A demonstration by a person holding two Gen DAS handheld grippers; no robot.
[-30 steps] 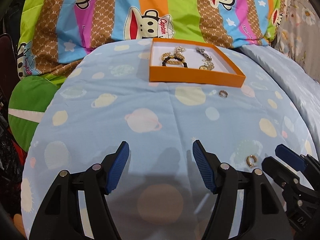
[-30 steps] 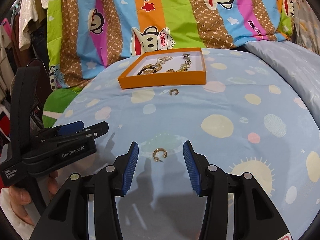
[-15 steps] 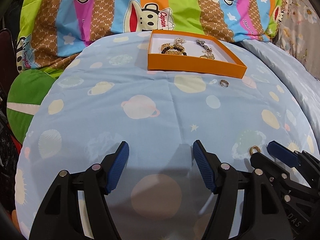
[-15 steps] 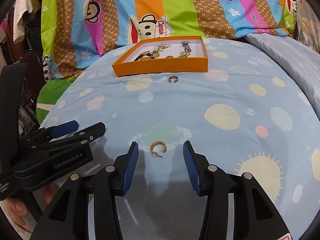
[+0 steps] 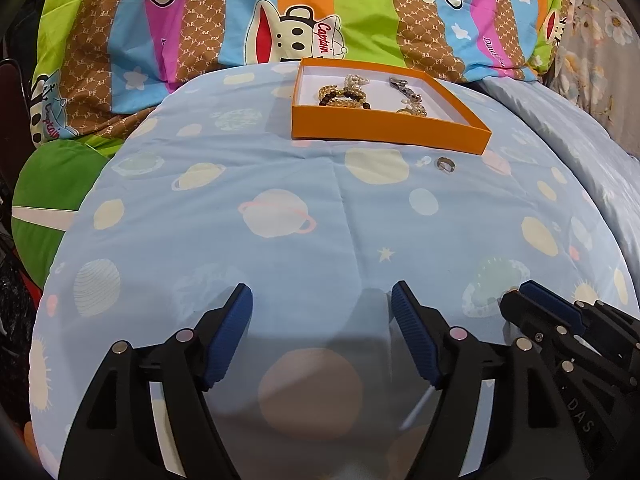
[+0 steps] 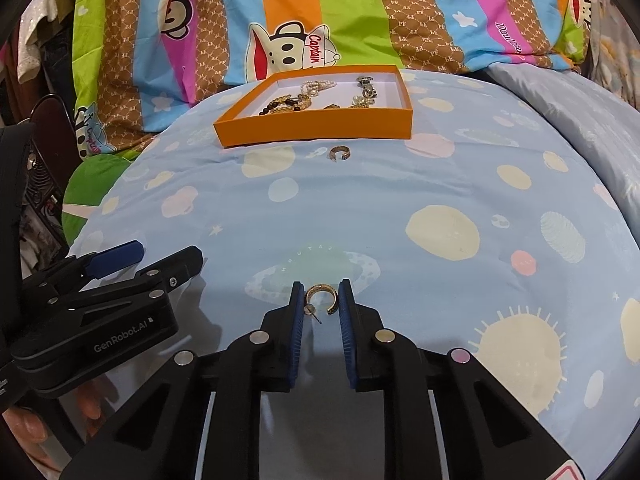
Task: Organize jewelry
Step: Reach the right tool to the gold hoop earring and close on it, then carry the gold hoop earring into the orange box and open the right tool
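On my left camera, the left gripper (image 5: 322, 336) hangs over the blue bedsheet (image 5: 280, 184) well short of the orange box (image 5: 390, 130), its jaws wide, opening, with nothing between them. A small ring (image 5: 445, 164) lies just in front of the box.

On my right camera, the right gripper (image 6: 321, 304) is closing its jaws narrowly around a gold earring (image 6: 320, 298), well in front of the box (image 6: 320, 126); I cannot tell if the pads press it yet. Bracelets (image 6: 288, 104) lie inside the box.
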